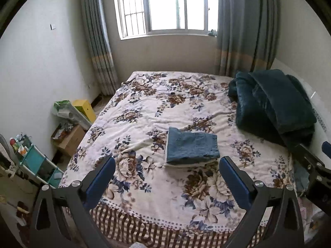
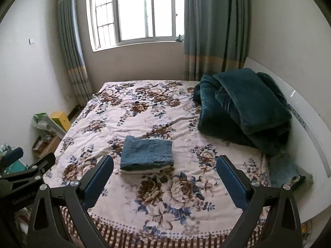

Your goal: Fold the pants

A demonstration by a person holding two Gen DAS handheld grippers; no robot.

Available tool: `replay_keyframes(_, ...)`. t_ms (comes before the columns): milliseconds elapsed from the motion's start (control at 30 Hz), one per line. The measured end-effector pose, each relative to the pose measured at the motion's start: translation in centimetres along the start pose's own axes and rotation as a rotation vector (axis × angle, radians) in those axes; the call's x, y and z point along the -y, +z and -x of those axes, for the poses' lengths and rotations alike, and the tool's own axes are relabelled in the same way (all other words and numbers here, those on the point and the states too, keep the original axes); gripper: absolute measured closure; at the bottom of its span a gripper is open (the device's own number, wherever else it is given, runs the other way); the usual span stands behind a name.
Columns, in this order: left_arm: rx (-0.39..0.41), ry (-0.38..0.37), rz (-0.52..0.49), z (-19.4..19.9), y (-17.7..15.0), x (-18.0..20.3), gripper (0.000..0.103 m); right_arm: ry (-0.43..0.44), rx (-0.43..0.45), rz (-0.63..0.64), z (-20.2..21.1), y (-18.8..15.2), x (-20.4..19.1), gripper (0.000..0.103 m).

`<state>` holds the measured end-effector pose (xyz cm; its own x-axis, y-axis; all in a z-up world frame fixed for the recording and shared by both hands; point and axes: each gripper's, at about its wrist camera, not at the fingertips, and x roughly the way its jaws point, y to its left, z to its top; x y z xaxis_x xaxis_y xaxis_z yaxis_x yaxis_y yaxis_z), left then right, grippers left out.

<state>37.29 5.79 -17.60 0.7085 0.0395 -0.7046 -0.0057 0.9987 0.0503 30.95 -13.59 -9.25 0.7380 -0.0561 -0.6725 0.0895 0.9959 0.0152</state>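
Pants (image 1: 191, 147) lie folded square on bed (image 1: 144, 95); L gripper (image 1: 167, 177), R gripper (image 2: 165, 175) spread, empty, clear above — fold looks done.

Daylight came from the window (image 1: 167, 6) at 12 o'clock — blown out white, no detail beyond the panes. The room was evenly lit, shadows soft. Fisheye bent the walls and curtains (image 2: 215, 29) outward; black vignette filled the corners. Focus was slightly soft throughout.
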Motion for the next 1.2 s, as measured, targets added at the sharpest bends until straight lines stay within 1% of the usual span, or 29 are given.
replay_keyframes(167,-0.016,0.019,-0.009,-2.1,0.0,0.1,0.0,-0.014,-0.024,-0.007,-3.1,0.1,-0.4,0.002)
replay_keyframes(267,-0.032,0.015,-0.005,-3.1,0.0,-0.1,0.0,-0.022,-0.043,-0.01,-4.5,-0.2,-0.5,0.002)
replay_keyframes(467,-0.051,0.016,-0.003,-4.4,-0.1,-0.3,0.0,-0.025,-0.067,-0.01,-6.2,-0.9,-0.8,0.002)
replay_keyframes(600,-0.051,0.018,-0.002,-4.6,-0.2,-0.6,0.0,-0.023,-0.074,-0.01,-6.7,-1.3,-1.0,0.002)
replay_keyframes(700,-0.05,0.017,-0.002,-4.6,-0.2,-0.6,0.0,0.0,-0.08,-0.02,-6.8,-1.4,-1.1,0.0)
replay_keyframes(1200,-0.034,0.017,-0.011,-5.1,0.2,-0.6,0.0,-0.001,-0.087,-0.016,-7.6,-2.0,-1.4,0.0)
